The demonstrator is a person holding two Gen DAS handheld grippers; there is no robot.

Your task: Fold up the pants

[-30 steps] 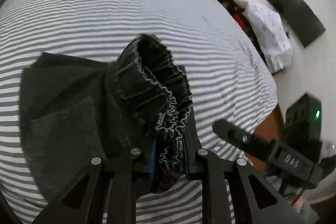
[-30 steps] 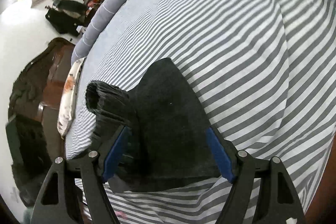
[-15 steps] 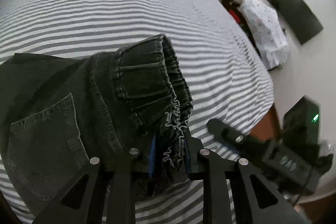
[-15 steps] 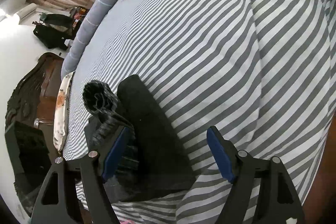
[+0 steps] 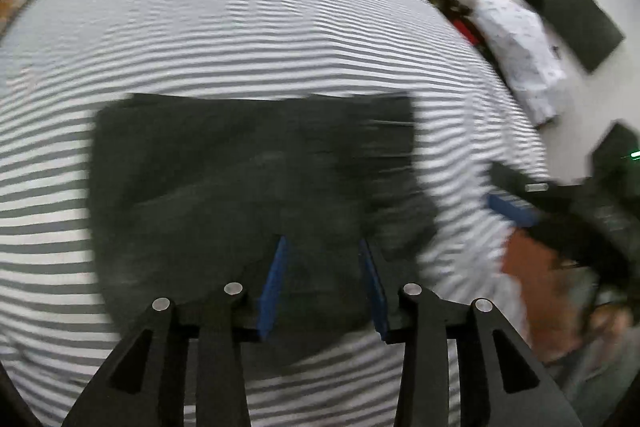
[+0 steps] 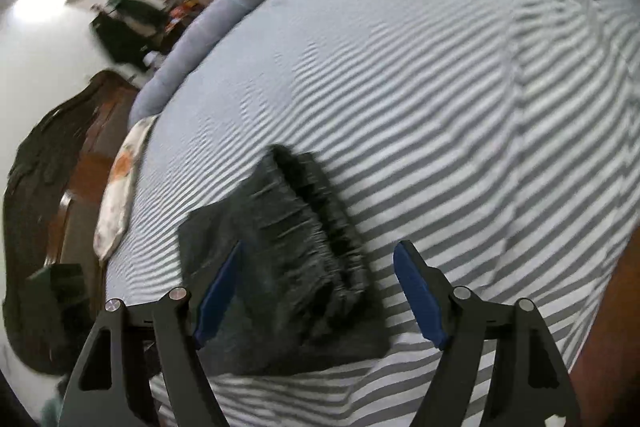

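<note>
Dark denim pants (image 5: 248, 163) lay folded into a flat rectangle on the grey-and-white striped bedsheet (image 5: 240, 39), filling the centre of the left wrist view. Over them the left gripper (image 5: 324, 283) had just been opening, its blue pads apart with nothing pinched between. Lower centre in the right wrist view, the right gripper (image 6: 320, 291) stood wide open above the gathered elastic waistband (image 6: 320, 219).

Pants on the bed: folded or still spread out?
Folded. The pants lie as a compact dark rectangle flat on the striped bed sheet, with the gathered waistband along one edge. No legs trail out.
</note>
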